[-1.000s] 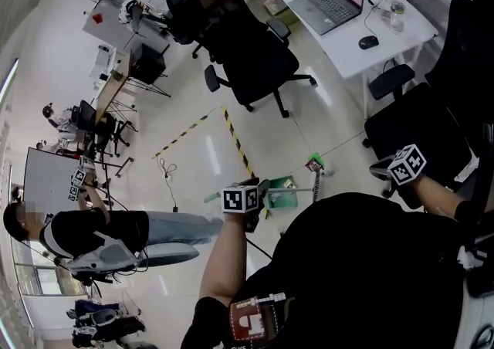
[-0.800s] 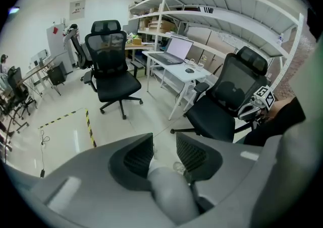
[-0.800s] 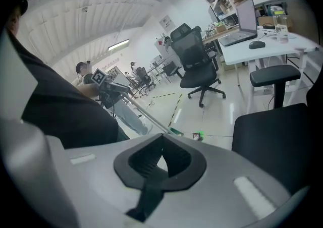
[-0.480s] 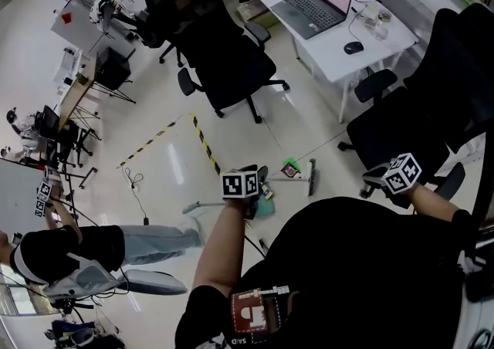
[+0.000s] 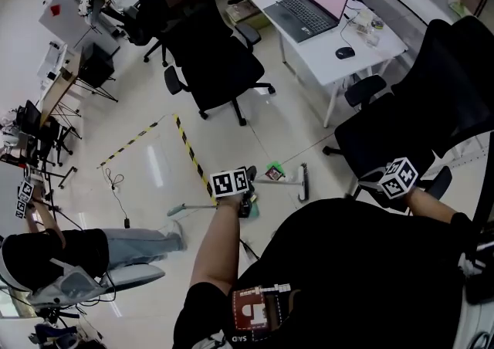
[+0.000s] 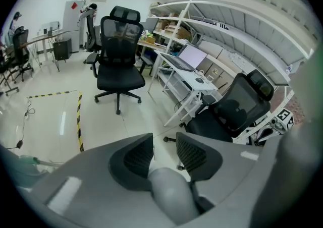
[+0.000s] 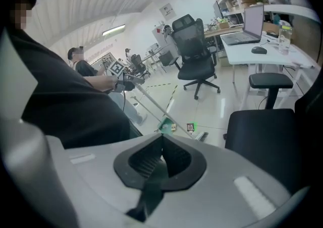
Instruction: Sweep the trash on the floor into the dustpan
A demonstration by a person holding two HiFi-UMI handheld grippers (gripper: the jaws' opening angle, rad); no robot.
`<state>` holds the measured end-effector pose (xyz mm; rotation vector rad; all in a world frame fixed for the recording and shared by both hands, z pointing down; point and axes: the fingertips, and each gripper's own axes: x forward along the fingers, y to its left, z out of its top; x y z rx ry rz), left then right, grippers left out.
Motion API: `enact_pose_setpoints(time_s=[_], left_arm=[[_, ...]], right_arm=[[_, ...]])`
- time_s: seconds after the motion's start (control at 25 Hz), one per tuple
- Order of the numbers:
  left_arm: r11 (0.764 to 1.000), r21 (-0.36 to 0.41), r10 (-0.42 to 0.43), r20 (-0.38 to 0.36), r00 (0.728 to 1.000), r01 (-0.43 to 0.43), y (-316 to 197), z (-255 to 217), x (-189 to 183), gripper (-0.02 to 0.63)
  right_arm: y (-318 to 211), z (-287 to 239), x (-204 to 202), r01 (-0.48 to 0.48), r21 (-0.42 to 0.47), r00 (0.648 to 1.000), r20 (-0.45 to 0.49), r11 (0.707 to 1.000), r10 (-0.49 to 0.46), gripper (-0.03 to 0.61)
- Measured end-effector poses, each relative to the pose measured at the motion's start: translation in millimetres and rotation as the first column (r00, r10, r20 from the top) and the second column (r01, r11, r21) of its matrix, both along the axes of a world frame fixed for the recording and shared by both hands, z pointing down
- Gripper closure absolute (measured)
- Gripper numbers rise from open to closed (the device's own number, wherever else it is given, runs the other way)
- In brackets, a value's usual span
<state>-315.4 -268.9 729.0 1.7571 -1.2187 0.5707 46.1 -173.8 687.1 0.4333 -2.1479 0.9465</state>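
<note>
Beside floor tape (image 5: 189,150), left gripper (image 5: 245,203) on dustpan handle (image 6: 169,196), now nearer trash (image 5: 274,172)

Glossy pale floor (image 5: 154,166), black mesh chair (image 6: 119,35)

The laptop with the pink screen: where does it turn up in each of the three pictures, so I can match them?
Head view: the laptop is near the top, right of centre, on the white desk.
Left gripper view: laptop above centre, slightly right.
Right gripper view: laptop at upper right, seen from the side.
Shared landmark: the yellow-and-black floor tape.
</note>
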Motion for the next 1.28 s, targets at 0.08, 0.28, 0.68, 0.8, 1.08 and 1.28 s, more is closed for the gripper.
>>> enact_pose_setpoints(time_s=[0.08,0.28,0.68,0.8,1.08,1.28], left_arm=[[0.999,0.004,-0.035,0.003,0.999,0.035,1.2,-0.7,-9.8,0.462],[0.993,0.004,-0.122,0.035,0.992,0.122,17.5,-0.8,-45.4,0.462],[0.956,-0.025,-0.288,0.130,0.949,0.294,88.9,-4.1,-138.0,0.463],[0.949,-0.024,-0.304,0.176,0.936,0.313,111.7,-14.4,-165.1,0.463],[0.956,0.005,-0.285,0.279,0.917,0.295,141.3,-38.4,-204.8,0.463],[0.960,0.049,-0.277,0.311,0.909,0.276,141.7,-59.5,-211.0,0.465]], right_arm=[[-1.9,-2.3,2.4,0.016,0.005,1.000,-0.011,1.000,-0.016,0.584],[-9.0,-2.9,-3.5,0.053,0.007,0.998,-0.016,0.999,-0.053,0.584],[-13.9,3.7,-46.8,0.194,0.001,0.981,0.015,0.981,-0.194,0.584],[-13.8,1.0,-61.3,0.228,0.003,0.973,0.024,0.974,-0.228,0.584],[-12.1,-0.8,-82.8,0.274,0.011,0.961,0.040,0.962,-0.274,0.584],[-8.8,1.4,-83.4,0.282,0.008,0.959,0.043,0.960,-0.282,0.584]])
